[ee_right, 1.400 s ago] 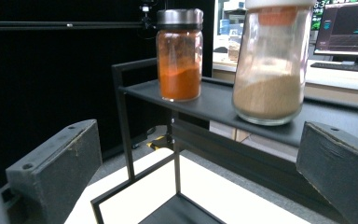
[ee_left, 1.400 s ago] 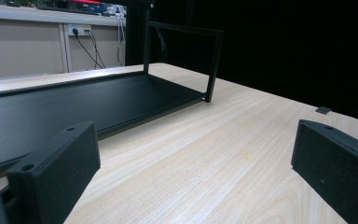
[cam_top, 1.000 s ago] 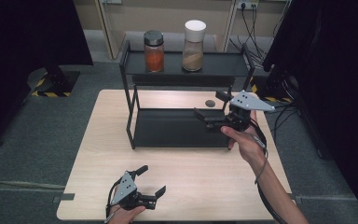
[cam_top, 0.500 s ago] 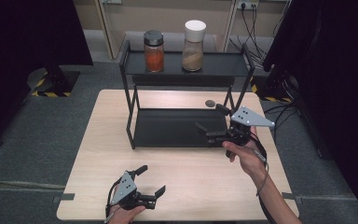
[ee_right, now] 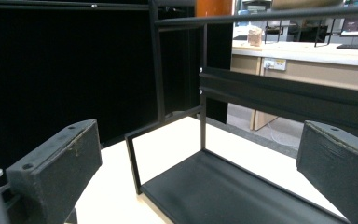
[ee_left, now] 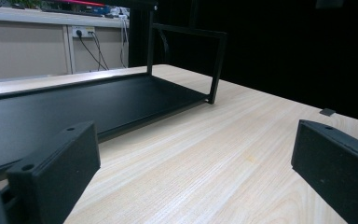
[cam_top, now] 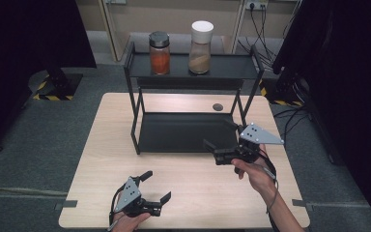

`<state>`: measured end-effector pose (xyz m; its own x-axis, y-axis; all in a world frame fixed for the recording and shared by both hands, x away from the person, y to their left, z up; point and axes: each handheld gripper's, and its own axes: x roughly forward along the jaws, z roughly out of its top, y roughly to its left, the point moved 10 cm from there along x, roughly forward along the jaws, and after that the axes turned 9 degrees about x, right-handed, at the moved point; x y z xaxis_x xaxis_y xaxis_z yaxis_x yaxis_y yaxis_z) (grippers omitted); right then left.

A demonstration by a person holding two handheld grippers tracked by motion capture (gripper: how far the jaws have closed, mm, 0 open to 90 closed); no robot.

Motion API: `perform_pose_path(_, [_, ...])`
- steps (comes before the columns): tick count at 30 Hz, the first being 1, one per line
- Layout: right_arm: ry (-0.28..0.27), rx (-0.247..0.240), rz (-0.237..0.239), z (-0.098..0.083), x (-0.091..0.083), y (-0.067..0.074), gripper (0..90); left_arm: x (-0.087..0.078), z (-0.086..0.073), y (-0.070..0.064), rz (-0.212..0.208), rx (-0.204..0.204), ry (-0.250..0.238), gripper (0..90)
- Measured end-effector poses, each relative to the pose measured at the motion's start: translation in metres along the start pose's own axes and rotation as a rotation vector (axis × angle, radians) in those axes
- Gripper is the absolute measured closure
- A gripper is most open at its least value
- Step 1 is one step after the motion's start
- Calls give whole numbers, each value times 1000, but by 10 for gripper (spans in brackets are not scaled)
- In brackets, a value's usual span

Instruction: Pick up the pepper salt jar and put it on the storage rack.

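Black metal makes up the two-tier rack (cam_top: 188, 130), which is stood toward the far side of the pale wooden table (cam_top: 101, 159), so that the near half of the table is left free for the hands. Two jars are kept on the upper shelf, well apart from both grippers: a jar with orange-red contents (cam_top: 159, 53) under a dark lid, and just beside it a taller jar with tan contents (cam_top: 200, 47) under a white lid. They stand upright, side by side, near the middle of that shelf, where they can be reached from the front. The lower shelf (ee_left: 74, 105) is seen bare and matt. The right gripper (cam_top: 217, 145) is held above the table at the rack's front right corner, with its jaws set wide apart and nothing between them; in the right gripper view it is pointed into the rack, which suggests an approach to or a retreat from the shelves, and which of the two cannot be told. The left gripper (cam_top: 155, 187) is kept low at the near edge of the table, likewise spread wide and empty, seemingly parked out of the way.
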<state>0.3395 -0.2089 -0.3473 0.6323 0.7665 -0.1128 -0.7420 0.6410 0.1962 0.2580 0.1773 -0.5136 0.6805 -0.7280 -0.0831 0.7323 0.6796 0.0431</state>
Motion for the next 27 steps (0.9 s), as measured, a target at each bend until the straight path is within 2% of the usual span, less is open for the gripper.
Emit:
perform_pose_path(15, [16, 21, 15, -31, -10, 1, 3, 0, -1, 1, 2, -4, 1, 3])
perform_pose_path(27, [38, 16, 17, -54, -14, 5, 3, 0, -1, 1, 5, -3, 1, 3])
